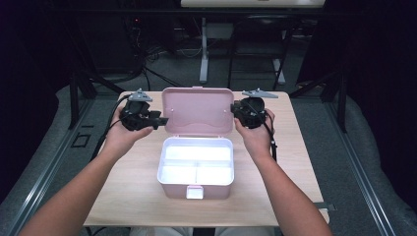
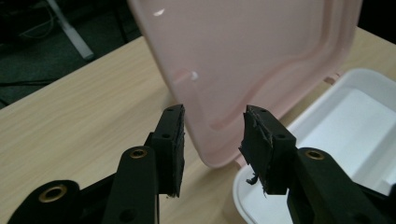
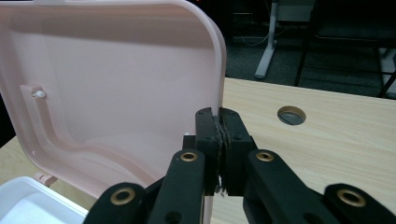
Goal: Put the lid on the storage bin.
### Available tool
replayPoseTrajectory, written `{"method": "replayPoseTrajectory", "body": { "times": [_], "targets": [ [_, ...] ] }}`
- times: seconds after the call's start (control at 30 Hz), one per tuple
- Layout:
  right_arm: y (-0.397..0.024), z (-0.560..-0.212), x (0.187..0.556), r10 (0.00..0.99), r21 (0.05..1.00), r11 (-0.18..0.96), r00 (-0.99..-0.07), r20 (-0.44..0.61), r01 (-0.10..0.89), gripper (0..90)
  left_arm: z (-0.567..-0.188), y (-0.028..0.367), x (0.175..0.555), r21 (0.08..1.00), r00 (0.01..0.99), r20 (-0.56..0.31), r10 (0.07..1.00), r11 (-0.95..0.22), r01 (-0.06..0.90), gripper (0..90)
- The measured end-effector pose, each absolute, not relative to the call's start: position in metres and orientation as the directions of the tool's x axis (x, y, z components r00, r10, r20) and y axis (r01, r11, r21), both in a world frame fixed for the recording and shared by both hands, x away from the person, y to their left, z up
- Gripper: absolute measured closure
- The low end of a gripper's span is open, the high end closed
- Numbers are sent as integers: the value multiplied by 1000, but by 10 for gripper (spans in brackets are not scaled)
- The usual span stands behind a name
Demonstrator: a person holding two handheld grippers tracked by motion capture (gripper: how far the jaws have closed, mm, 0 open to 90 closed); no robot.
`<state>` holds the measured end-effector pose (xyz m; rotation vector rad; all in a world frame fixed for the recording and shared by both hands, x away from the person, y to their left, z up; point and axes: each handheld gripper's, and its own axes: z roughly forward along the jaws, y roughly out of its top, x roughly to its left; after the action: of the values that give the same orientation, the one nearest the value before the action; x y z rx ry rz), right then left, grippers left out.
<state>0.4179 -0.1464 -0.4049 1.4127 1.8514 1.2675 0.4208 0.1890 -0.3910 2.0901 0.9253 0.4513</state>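
I find a light wood-grain table (image 1: 133, 187) filling the centre of the high view, its far edge near mid-frame. One pink box (image 1: 195, 173) sits directly on it, centre frame, lid (image 1: 198, 110) standing open toward the far edge. A round hole (image 3: 291, 115) is cut in the tabletop, right of centre in the right gripper view.

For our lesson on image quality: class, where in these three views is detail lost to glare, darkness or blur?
High view: the box's white tray is blown out by glare, so its dividers barely show, while the room around the table sinks into darkness. Left gripper view: the near jaws are soft, and a small highlight sits on the pink lid. Right gripper view: the lid is evenly lit; the background is dim.
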Motion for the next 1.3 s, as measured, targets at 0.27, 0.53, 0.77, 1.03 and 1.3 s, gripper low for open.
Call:
{"method": "replayPoseTrajectory", "body": {
  "times": [0.27, 0.53, 0.77, 1.03, 1.3],
  "targets": [
    [-147, -405, 417, 924, 883, 36, -352, 150, 469, 875, -391, 192, 433, 822, 591, -1, 807, -337, 460, 516],
    [-147, -405, 414, 924, 887, 38, -354, 143, 460, 875, -393, 189, 441, 864, 541, -28, 841, -251, 435, 597],
    [-147, -406, 414, 923, 891, 29, -354, 150, 453, 875, -395, 181, 440, 874, 530, -9, 848, -251, 415, 742],
    [-147, -407, 413, 923, 894, 28, -356, 149, 447, 872, -393, 178, 438, 872, 527, 16, 849, -270, 408, 810],
    [-152, -400, 419, 915, 896, -7, -358, 184, 444, 829, -392, 179, 437, 873, 534, 7, 845, -266, 408, 818]
  ]
}}
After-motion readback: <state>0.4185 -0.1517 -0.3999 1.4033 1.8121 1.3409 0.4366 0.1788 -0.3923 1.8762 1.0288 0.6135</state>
